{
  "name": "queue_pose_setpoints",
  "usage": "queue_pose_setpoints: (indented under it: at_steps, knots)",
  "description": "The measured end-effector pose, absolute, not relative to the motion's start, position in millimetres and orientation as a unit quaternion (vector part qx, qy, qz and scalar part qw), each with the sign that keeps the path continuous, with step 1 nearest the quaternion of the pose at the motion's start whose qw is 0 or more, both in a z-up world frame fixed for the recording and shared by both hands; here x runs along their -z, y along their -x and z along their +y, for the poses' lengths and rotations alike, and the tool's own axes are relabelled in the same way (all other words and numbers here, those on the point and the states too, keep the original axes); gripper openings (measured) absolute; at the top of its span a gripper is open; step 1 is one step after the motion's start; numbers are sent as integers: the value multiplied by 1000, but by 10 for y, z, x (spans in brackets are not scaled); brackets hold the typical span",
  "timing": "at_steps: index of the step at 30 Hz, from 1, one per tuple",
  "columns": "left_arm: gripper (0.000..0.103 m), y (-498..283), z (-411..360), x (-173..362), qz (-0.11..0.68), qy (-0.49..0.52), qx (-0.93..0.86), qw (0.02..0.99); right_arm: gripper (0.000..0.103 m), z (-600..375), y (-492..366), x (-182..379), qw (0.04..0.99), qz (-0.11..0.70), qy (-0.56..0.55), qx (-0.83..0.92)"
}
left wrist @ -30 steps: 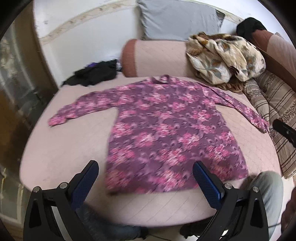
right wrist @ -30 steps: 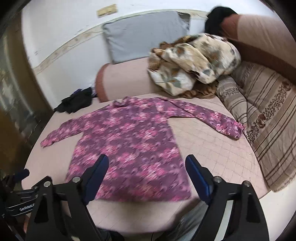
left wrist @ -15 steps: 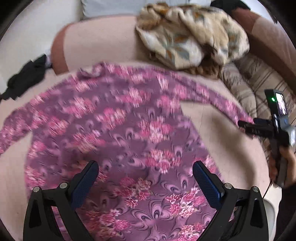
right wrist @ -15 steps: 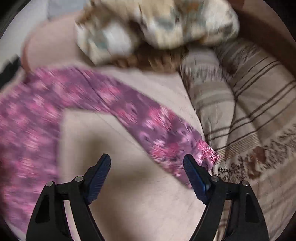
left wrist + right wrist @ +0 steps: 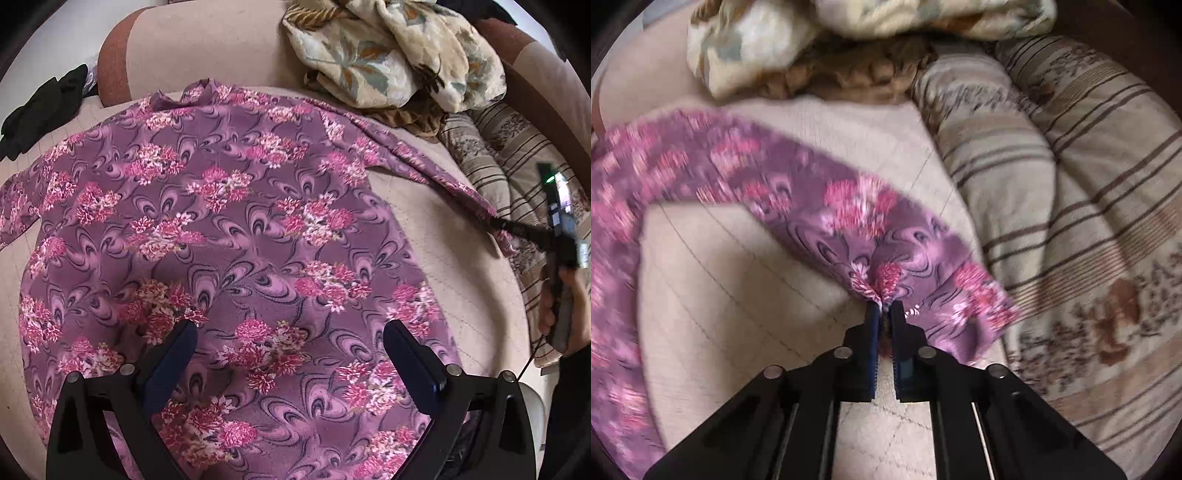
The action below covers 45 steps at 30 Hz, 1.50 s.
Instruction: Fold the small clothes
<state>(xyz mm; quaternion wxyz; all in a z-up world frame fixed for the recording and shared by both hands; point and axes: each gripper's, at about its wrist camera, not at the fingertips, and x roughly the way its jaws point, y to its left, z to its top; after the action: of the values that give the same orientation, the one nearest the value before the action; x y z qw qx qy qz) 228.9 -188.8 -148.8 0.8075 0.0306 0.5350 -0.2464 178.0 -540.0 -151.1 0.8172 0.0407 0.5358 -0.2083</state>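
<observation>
Shirt [image 5: 229,236] lies flat across the bed [image 5: 454,295], collar toward the far edge. My right tongs [image 5: 882,306] are clamped on the cuff near the bed's right edge; sleeve runs long toward the body. Left tongs [image 5: 288,354] gape wide, empty, over the hem.

Soft, even indoor light, without glare or hard shadows. The left wrist view is sharp; the right wrist view is smeared by motion blur, worst at its left side. Both bend strongly outward and darken at the round edges.
</observation>
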Motion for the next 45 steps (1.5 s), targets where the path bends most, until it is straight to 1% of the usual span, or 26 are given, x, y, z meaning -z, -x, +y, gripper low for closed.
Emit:
queue_pose_setpoints:
  at_steps: [4, 7, 10, 12, 14, 16, 17, 19, 21, 23, 24, 25, 26, 27, 28, 30, 32, 34, 35, 37, 38, 39, 40, 42, 44, 45]
  knots:
    - [102, -2334, -1796, 1358, 537, -5, 254, 804, 5, -4798, -1677, 776, 855, 494, -70, 139]
    - [102, -2411, -1657, 1282, 549, 31, 263, 793, 5, -4201, -1669, 389, 870, 480, -95, 63]
    - [102, -2527, -1420, 1191, 554, 68, 263, 787, 5, -3681, -1682, 264, 870, 479, -119, 5]
    - [102, -2650, -1190, 1149, 556, 100, 255, 785, 5, -3288, -1726, 393, 864, 488, -126, -25]
    - [102, -2773, -1002, 1168, 564, 126, 244, 779, 5, -2848, -1782, 650, 848, 509, -135, -61]
    - [102, -2922, -815, 1268, 579, 145, 220, 772, 3, -2550, -1888, 1116, 811, 544, -186, -110]
    - [102, -2976, -751, 1329, 583, 150, 210, 770, 2, -2414, -1905, 1264, 797, 553, -204, -131]
    - [102, -3068, -669, 1478, 595, 160, 199, 762, 2, -2138, -1898, 1571, 786, 560, -207, -158]
    - [102, -3116, -673, 1637, 612, 161, 201, 747, 3, -2001, -1861, 1748, 786, 564, -191, -166]
    - [102, -3117, -720, 1726, 623, 166, 214, 734, 3, -2138, -1832, 1715, 791, 563, -186, -152]
    - [102, -3106, -734, 1770, 626, 177, 223, 726, 6, -2273, -1810, 1625, 800, 548, -195, -144]
    - [102, -3092, -751, 1787, 626, 185, 231, 721, 25, -2486, -1769, 1469, 815, 525, -208, -130]
    - [102, -3078, -778, 1810, 628, 190, 238, 717, 41, -2736, -1727, 1309, 831, 502, -218, -100]
    - [101, -3046, -827, 1836, 631, 189, 245, 711, 69, -2907, -1708, 1208, 841, 487, -224, -75]
    - [100, -3004, -895, 1862, 634, 184, 252, 707, 72, -3091, -1699, 1098, 849, 473, -228, -50]
    - [92, -2893, -1070, 1898, 642, 167, 268, 699, 72, -3430, -1777, 930, 853, 468, -232, -10]
    - [87, -2779, -1271, 1946, 648, 141, 289, 690, 72, -3744, -1955, 837, 848, 466, -251, 6]
    - [83, -2674, -1455, 2011, 653, 112, 302, 686, 72, -3882, -2203, 925, 847, 462, -263, 18]
    - [82, -2606, -1571, 2049, 650, 86, 304, 691, 72, -3979, -2297, 1036, 840, 465, -277, 33]
    - [80, -2516, -1671, 2015, 626, 43, 297, 720, 71, -4121, -2426, 1324, 830, 461, -310, 47]
    - [56, -2465, -1713, 1966, 608, 22, 292, 738, 69, -4184, -2400, 1455, 824, 460, -327, 54]
    - [20, -2425, -1748, 1931, 593, 1, 283, 754, 66, -4242, -2370, 1570, 816, 465, -339, 57]
    - [10, -2406, -1776, 1918, 583, -17, 274, 764, 62, -4280, -2364, 1706, 803, 478, -351, 52]
    - [3, -2431, -1767, 1877, 583, -15, 282, 762, 56, -4295, -2409, 1833, 792, 491, -362, 30]
    - [3, -2482, -1645, 1705, 584, 21, 299, 754, 54, -4300, -2462, 1862, 791, 492, -364, 25]
    - [3, -2494, -1551, 1504, 571, 40, 315, 757, 54, -4287, -2479, 1848, 794, 486, -364, 24]
